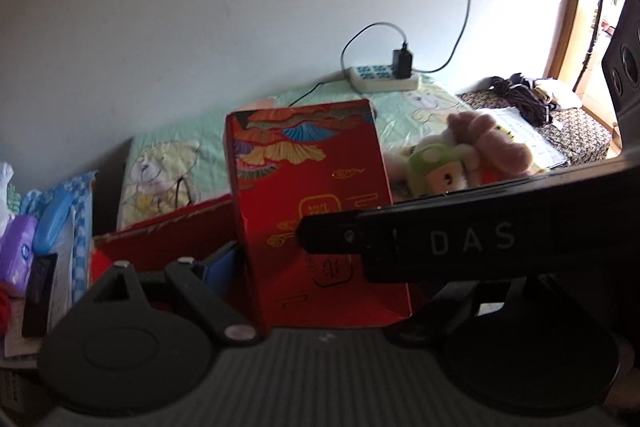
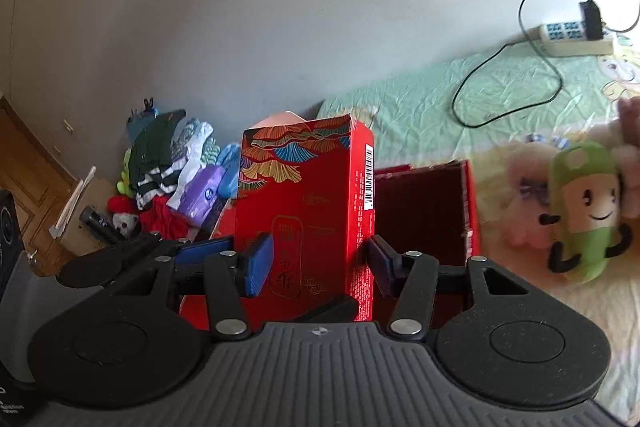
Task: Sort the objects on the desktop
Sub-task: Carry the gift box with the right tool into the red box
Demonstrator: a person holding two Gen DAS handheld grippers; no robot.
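A tall red box (image 1: 312, 195) with fan patterns stands upright in the middle of both views (image 2: 304, 195). My left gripper (image 1: 320, 267) is shut on it. Its left blue pad (image 1: 218, 263) presses the box's narrow side, and its other finger is hidden behind my right gripper's black finger (image 1: 440, 243) marked DAS. In the right wrist view my right gripper (image 2: 320, 263) is open, with one blue pad (image 2: 260, 263) in front of the box face and the other at its barcode edge. The left gripper's pad (image 2: 204, 247) shows at the box's left.
An open red tray (image 2: 424, 211) sits just behind the box. Plush toys (image 2: 584, 211) lie to the right on a green sheet (image 2: 420, 99). A power strip (image 2: 576, 37) with cables lies by the wall. Clothes and packets (image 2: 180, 167) are piled at the left.
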